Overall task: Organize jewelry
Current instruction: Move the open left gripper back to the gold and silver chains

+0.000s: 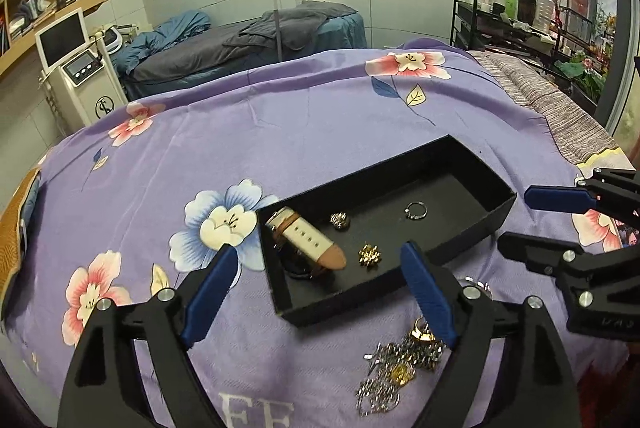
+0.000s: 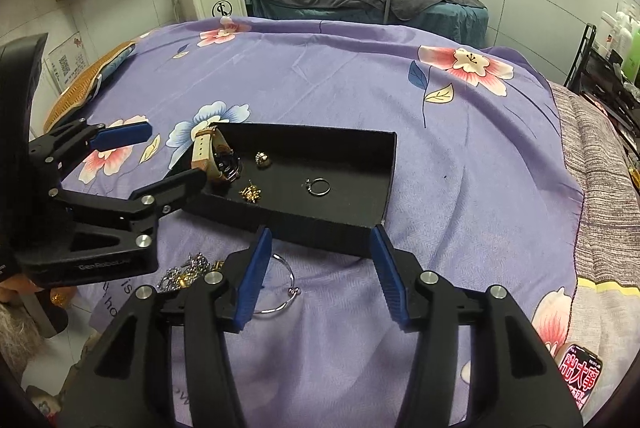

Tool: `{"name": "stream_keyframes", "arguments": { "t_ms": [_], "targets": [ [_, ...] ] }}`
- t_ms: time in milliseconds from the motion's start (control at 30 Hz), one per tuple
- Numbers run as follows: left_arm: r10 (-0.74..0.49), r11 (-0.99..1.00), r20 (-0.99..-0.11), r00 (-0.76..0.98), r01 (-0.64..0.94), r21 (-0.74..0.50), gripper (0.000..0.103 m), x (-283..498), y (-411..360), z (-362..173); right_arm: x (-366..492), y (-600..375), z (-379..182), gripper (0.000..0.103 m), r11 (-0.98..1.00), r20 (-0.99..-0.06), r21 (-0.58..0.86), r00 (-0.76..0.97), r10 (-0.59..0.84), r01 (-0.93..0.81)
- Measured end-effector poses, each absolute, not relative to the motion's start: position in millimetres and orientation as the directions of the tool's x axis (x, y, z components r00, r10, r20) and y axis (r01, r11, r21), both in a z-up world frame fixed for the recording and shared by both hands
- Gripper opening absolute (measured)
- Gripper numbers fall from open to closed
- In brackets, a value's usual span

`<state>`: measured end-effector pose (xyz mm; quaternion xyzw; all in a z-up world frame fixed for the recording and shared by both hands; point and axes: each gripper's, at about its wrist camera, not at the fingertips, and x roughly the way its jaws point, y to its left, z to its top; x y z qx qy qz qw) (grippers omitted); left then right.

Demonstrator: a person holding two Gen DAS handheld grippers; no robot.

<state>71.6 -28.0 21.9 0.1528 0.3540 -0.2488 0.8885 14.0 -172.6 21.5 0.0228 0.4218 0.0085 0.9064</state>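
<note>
Purple floral bedsheet [image 1: 312,132] covers the bed where an open black box [image 1: 472,212] sits, holding a white-strapped watch [image 1: 308,240], two gold ornaments and a silver ring [image 1: 416,209]. Left gripper [image 1: 320,272] hangs over the watch end with jaws spread wide and empty. Right gripper [image 2: 320,268] stands partly open, gripping nothing, above a thin silver hoop [image 2: 286,292] beside a jewelry heap [image 1: 400,368].
</note>
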Motion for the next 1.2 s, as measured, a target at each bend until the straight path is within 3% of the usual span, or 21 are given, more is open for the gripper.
{"name": "stream_keyframes", "arguments": {
  "t_ms": [633,700,1200],
  "targets": [
    [-0.388,0.776,-0.785,0.483,0.63,0.004,0.084,13,17,-23,-14,-151,-24,0.054,0.992,-0.847,0.075,0.518,0.119,-0.106],
    [-0.382,0.776,-0.791,0.477,0.63,0.006,0.077,11,16,-27,-15,-149,-24,0.065,0.99,-0.844,0.077,0.521,0.126,-0.115],
    [-0.403,0.758,-0.802,0.441,0.651,-0.023,0.025,10,2,-32,-10,-146,-28,0.062,0.99,-0.846,0.037,0.523,0.102,-0.134]
  ]
}}
